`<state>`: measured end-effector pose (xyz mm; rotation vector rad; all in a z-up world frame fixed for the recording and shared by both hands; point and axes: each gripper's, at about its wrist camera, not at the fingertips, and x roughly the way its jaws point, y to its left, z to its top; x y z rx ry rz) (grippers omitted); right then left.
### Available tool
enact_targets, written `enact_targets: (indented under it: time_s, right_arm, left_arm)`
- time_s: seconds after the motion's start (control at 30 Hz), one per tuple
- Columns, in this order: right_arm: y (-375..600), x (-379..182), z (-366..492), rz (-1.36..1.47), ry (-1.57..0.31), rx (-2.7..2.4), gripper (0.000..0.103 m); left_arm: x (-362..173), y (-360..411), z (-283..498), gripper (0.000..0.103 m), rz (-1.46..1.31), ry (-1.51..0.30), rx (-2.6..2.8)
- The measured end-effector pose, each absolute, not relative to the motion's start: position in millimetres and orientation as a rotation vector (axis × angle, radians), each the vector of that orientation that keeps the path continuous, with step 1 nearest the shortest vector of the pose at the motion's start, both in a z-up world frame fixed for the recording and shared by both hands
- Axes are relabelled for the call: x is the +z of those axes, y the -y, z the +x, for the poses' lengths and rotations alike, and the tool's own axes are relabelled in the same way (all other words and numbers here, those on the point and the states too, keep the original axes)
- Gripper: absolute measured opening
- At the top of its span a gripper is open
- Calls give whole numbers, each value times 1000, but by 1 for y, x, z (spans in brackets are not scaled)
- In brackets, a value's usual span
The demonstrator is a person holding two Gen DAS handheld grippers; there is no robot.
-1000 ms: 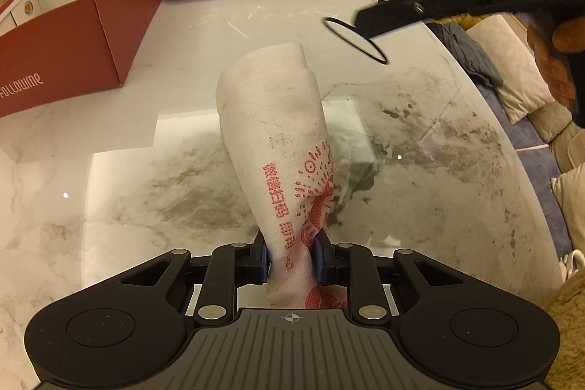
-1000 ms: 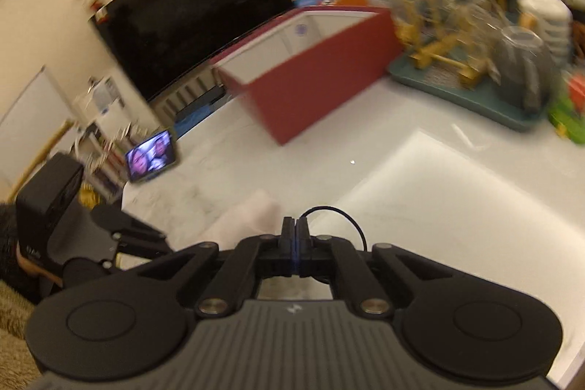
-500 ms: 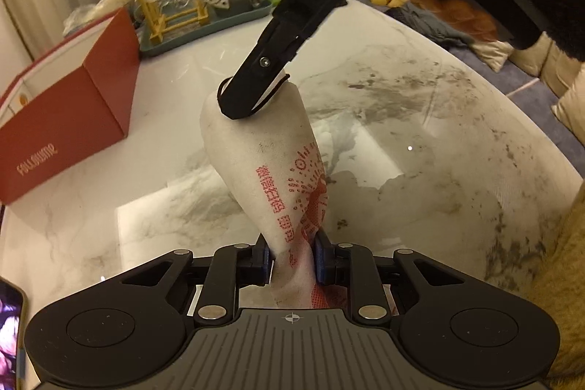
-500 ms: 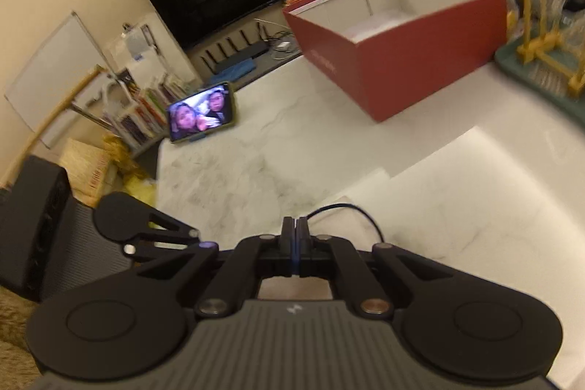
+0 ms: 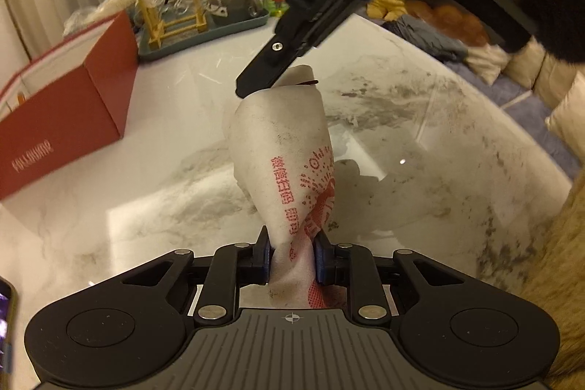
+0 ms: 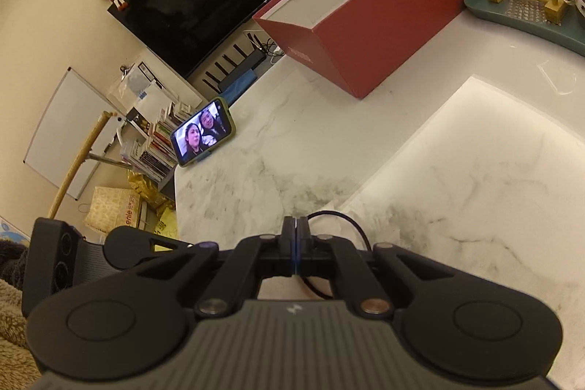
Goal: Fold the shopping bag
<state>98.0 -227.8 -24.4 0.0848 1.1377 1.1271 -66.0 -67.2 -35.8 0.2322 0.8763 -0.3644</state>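
The white shopping bag [image 5: 281, 148], printed in red and already rolled into a narrow bundle, stands up off the marble desk [image 5: 420, 134] in front of the red box [image 5: 62, 108]. The left hand-held gripper [image 5: 291, 256] is clamped on the bundle's lower end, the fabric pinched between its pads. The right hand-held gripper [image 5: 252, 86] comes down from above with its tips at the bundle's top edge; its jaws are pressed fully together in the right wrist view [image 6: 295, 243], with nothing of the bag visibly between them, and a thin black loop [image 6: 340, 222] beside them.

The risk, as I judge it, lies at the top of the roll. With closed tips the right gripper can only push, so the loose upper layers may spring open or buckle sideways toward the red box. A hard push could also drag the fabric out of the left gripper's pinch. The thin loop could snag on the bag's edge.
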Motion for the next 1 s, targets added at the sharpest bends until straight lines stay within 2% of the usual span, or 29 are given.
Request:
enact_targets:
  time_s: [0.13, 0.27, 0.43, 0.73, 0.83, 0.9, 0.93, 1.0]
  right_arm:
    - [239, -23, 101, 171, -1090, 1074, 0]
    - [248, -7, 98, 192, -1006, 1057, 0]
    - [238, -8, 87, 80, -1034, 1109, 0]
    - [200, -15, 47, -152, -993, 1181, 0]
    - [196, -18, 47, -133, -1007, 1175, 0]
    - [200, -17, 47, -96, -1047, 1196, 10]
    - [203, -17, 46, -82, -1074, 1217, 19]
    - [211, -16, 42, -58, -1121, 1256, 27]
  left_arm:
    - [-40, 35, -51, 22, -144, -925, -398]
    - [-56, 16, -44, 22, -304, -964, -379]
    - [-78, -10, -44, 22, -571, -991, -346]
    - [-81, -5, -46, 22, -575, -986, -316]
    - [-81, -7, -45, 22, -599, -985, -300]
    - [-83, -13, -48, 22, -644, -980, -287]
    - [-85, -15, -49, 22, -666, -973, -276]
    - [-88, -20, -50, 22, -711, -958, -253]
